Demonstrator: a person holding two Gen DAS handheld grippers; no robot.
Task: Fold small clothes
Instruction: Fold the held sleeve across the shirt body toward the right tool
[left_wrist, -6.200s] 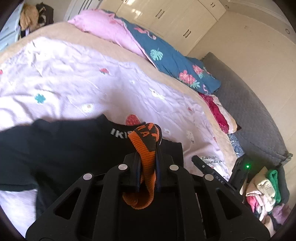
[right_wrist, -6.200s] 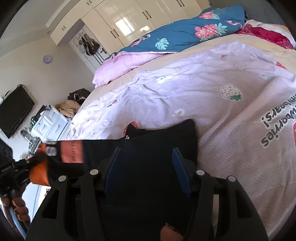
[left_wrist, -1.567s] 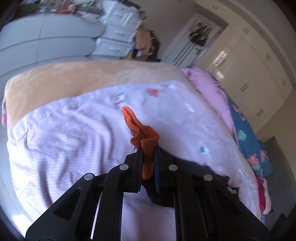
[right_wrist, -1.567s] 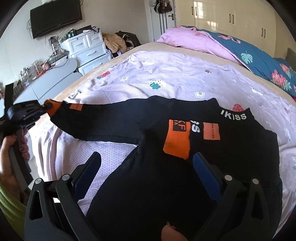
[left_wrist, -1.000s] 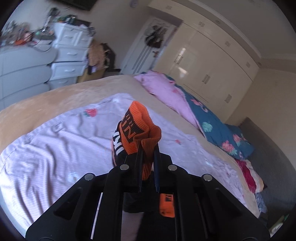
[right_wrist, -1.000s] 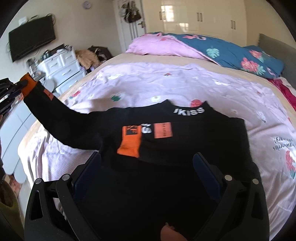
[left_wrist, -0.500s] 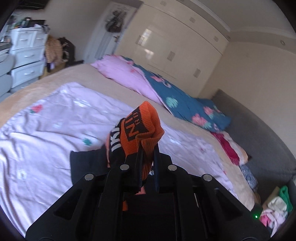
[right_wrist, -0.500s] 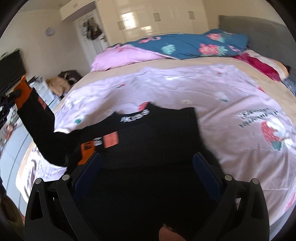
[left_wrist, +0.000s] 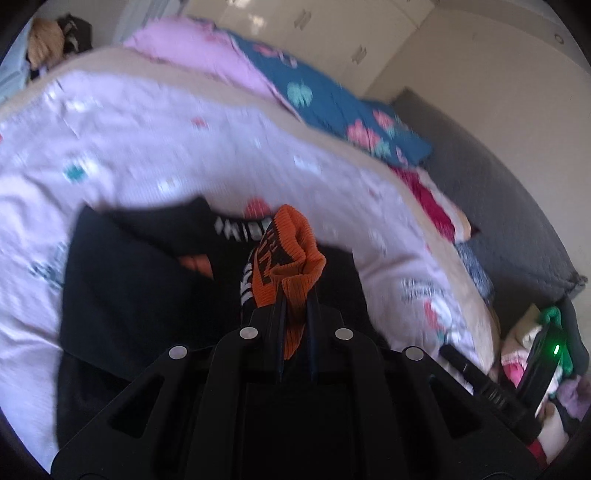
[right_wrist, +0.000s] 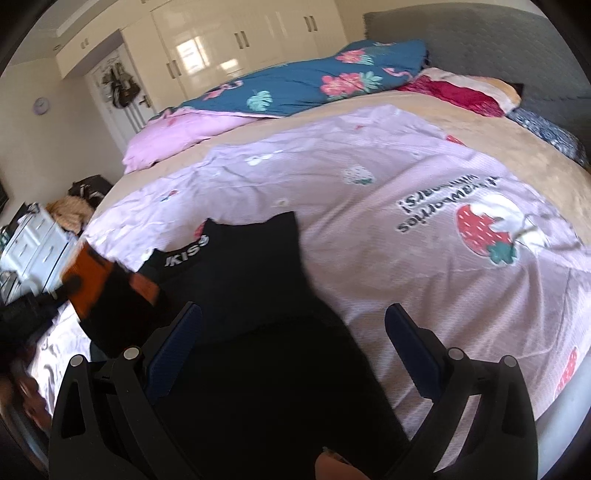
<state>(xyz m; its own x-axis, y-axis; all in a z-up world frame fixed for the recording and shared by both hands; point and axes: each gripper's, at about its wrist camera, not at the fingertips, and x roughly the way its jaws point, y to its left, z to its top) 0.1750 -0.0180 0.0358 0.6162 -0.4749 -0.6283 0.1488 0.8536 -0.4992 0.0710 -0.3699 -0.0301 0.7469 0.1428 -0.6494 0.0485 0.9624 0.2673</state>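
Observation:
A black sweater (right_wrist: 251, 280) with a white-lettered collar lies on the lilac strawberry sheet (right_wrist: 406, 177) of the bed. My left gripper (left_wrist: 295, 295) is shut on the sleeve's orange cuff (left_wrist: 291, 251) and holds it up over the sweater's chest (left_wrist: 140, 280), near the collar. In the right wrist view the same cuff (right_wrist: 88, 284) shows blurred at the left, with the black sleeve hanging below it. My right gripper (right_wrist: 293, 332) stands open, with its blue pads (right_wrist: 177, 343) wide apart over the sweater's lower body and nothing pinched.
A pink pillow (right_wrist: 177, 136) and a teal floral quilt (right_wrist: 314, 85) lie along the bed's far side. A grey padded headboard (left_wrist: 498, 206) runs at the right. Loose clothes (left_wrist: 528, 339) and a black device with a green light (left_wrist: 543, 365) are beside the bed. White drawers (right_wrist: 33, 240) stand at the left.
My left gripper has carried the orange cuff from out at the left across and down over the sweater's chest. The right wrist view has swung to the right along the bed.

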